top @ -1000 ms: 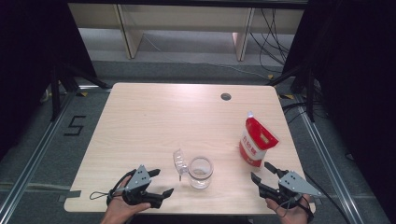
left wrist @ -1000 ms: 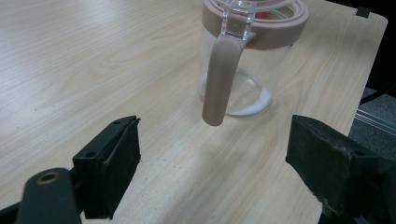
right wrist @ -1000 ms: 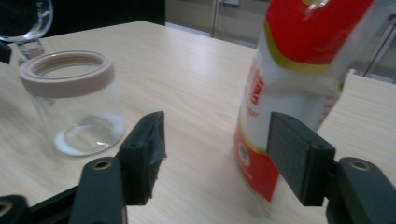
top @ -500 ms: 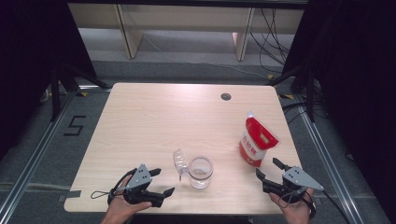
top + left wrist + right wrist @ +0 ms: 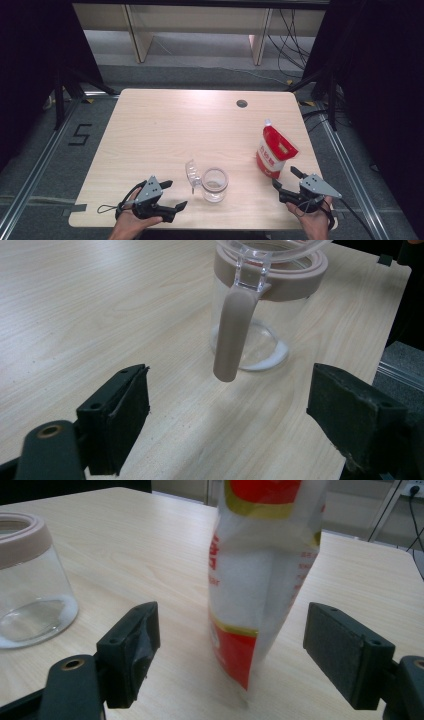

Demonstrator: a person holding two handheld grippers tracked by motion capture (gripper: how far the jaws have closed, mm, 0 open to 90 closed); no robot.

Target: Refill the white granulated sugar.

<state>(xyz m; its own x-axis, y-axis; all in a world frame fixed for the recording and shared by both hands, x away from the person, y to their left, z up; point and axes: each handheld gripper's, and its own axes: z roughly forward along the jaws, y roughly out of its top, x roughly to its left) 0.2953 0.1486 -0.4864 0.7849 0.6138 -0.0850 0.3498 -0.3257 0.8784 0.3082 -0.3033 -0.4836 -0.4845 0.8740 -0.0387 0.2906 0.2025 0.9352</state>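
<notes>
Right gripper point(image 5: 286, 179) nearer pouch point(image 5: 274, 150), jaws opening, wooden table point(image 5: 165, 125)

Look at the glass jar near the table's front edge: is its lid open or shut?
Open. The jar has its clear lid swung back to one side, leaving the mouth uncovered.

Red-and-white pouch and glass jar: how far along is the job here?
Early stage. Done: the glass jar stands open, its lid flipped aside. In hand: the right hand-held gripper, jaws just opened wide, faces the upright pouch without touching it. Left: grasping the pouch; the left hand-held gripper waits open by the jar.
</notes>
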